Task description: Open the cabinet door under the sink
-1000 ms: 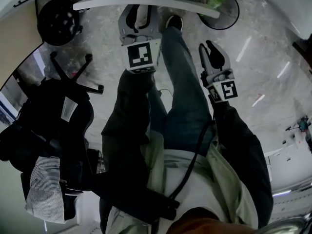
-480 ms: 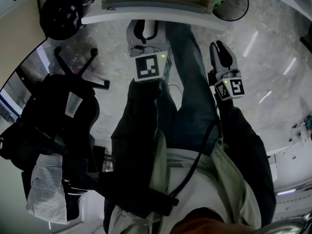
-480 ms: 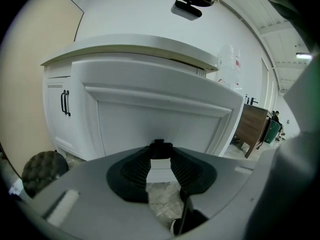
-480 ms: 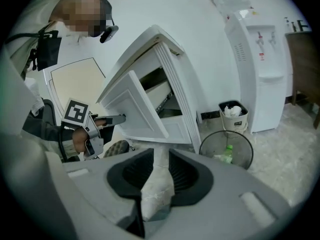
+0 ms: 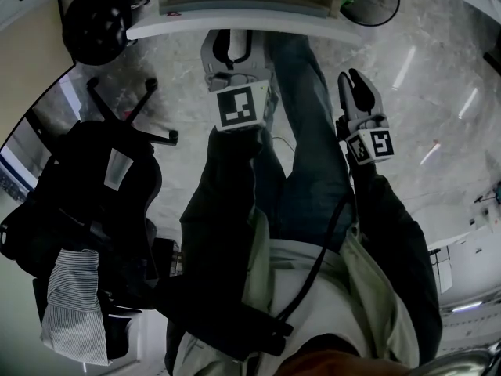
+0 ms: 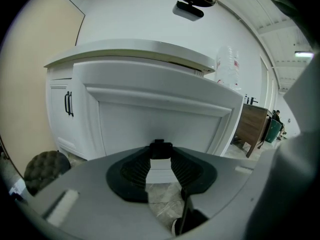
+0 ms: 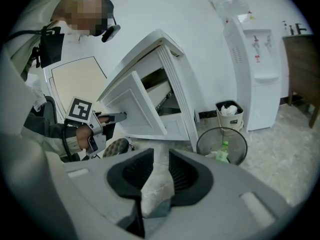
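The white cabinet door [image 5: 235, 23] stands swung out from the cabinet [image 7: 175, 84]; its top edge runs across the top of the head view. My left gripper [image 5: 231, 39] reaches to that door and is shut on its small black handle [image 6: 158, 145], which sits between the fingertips in the left gripper view, with the door's panel [image 6: 150, 114] right behind. The right gripper view shows the left gripper [image 7: 117, 116] at the door's [image 7: 135, 109] outer face. My right gripper [image 5: 354, 81] hangs apart to the right over the floor, with a narrow gap between its jaws and nothing in it.
A black office chair [image 5: 102, 186] with a striped cloth [image 5: 74, 304] stands at the left. A dark round stool [image 5: 94, 22] sits near the cabinet. A wire waste basket [image 7: 221, 144], a white bin [image 7: 230, 114] and a water dispenser [image 7: 250, 69] stand to the right. My legs [image 5: 305, 131] are between the grippers.
The door's top edge has come nearer to me, and the left gripper has come back with it. The right gripper has shifted a little to the right and down.
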